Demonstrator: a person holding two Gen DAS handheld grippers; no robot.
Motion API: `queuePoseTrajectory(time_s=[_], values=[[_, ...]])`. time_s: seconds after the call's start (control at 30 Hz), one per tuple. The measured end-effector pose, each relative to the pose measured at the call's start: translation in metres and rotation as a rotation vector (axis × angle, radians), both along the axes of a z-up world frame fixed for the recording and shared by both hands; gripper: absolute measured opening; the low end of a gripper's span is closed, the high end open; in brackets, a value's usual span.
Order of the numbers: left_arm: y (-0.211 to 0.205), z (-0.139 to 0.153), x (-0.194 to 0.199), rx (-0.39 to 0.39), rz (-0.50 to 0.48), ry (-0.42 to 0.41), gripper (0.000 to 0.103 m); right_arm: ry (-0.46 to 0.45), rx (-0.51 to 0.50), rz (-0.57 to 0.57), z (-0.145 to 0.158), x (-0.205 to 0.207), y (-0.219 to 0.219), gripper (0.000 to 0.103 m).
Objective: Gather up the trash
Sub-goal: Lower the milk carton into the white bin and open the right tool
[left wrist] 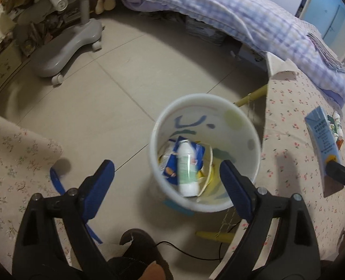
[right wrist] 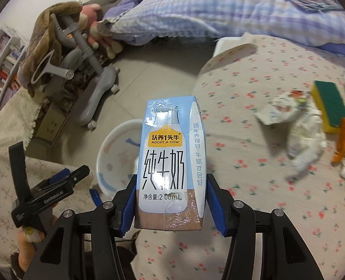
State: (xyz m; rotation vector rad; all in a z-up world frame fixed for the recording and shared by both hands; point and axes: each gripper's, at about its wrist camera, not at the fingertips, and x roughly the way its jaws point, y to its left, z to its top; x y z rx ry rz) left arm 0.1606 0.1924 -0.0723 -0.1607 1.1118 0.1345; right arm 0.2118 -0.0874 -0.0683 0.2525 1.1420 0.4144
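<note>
The left gripper (left wrist: 167, 175) hung spread wide over the white bin (left wrist: 205, 154) in the lower middle of the left wrist view, nothing between its blue pads; a white bottle (left wrist: 186, 168) lay inside the bin on blue and yellow wrappers. The right gripper (right wrist: 170, 200) pinched a milk carton (right wrist: 170, 163) by its lower sides, upright in the centre of the right wrist view; the bin's rim (right wrist: 111, 140) showed just behind and left of the carton, so the carton looked near the bin but not yet over its mouth.

To do this step well, I judged the carton should be carried fully above the opening before the pads parted; the left gripper ought to clear aside first, since both crowded the same space; a low release would keep the carton from bouncing off the rim.

More trash waited on the flowered cloth (right wrist: 254, 93) at the right of that view: crumpled paper (right wrist: 284, 109), a sponge (right wrist: 328, 105) and an orange object I could not identify; all were motion-blurred. The bin's base and outer wall were largely hidden; how full it was beneath the bottle could not be told; the hand holding the left gripper was cut off at the lower left.
</note>
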Motion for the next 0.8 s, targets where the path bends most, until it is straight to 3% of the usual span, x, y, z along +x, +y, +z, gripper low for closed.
queuePoseTrajectory(time_s=[0.43, 0.63, 0.8], values=[[0.045, -0.010, -0.017, 0.031, 0.087, 0.044, 0.094, 0.057, 0.030, 0.090, -0.033, 0.023, 0.071, 0.056], [0.051, -0.006, -0.017, 0.014, 0.098, 0.036, 0.094, 0.068, 0.068, 0.096, -0.041, 0.028, 0.082, 0.057], [0.052, -0.003, -0.019, 0.008, 0.095, 0.029, 0.094, 0.080, 0.089, 0.092, -0.040, 0.031, 0.084, 0.067]])
